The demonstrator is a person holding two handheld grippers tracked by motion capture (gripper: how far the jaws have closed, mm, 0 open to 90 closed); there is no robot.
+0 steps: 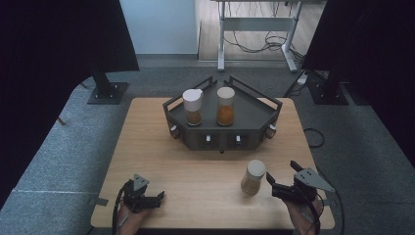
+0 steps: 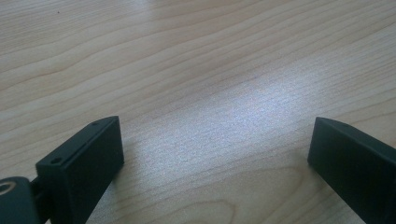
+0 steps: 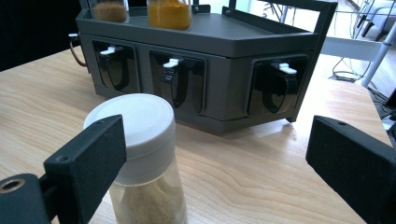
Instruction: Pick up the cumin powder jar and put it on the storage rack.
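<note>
L gripper (image 1: 157, 197) low over table (image 1: 195, 166), near edge, jaws wide apart, nothing in them. R gripper (image 1: 283, 177) near edge too, jaws wide apart, holds nothing. Jar (image 1: 253, 177) w/ white lid, pale powder, stands on table just beside R gripper's left jaw. Farther back: grey rack (image 1: 254, 115), 2 jars on top.

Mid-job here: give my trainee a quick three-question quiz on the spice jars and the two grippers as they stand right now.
1. How many jars stand on the rack?
2. True or false: the right gripper is clamped on the pale jar.
3. What lies between the left gripper jaws: (a) a jar, (b) bare table, (c) a lid?

Key: 1. Two, the brown-filled jar and the orange-filled jar. 2. False, its jaws are open. 3. b.
</note>
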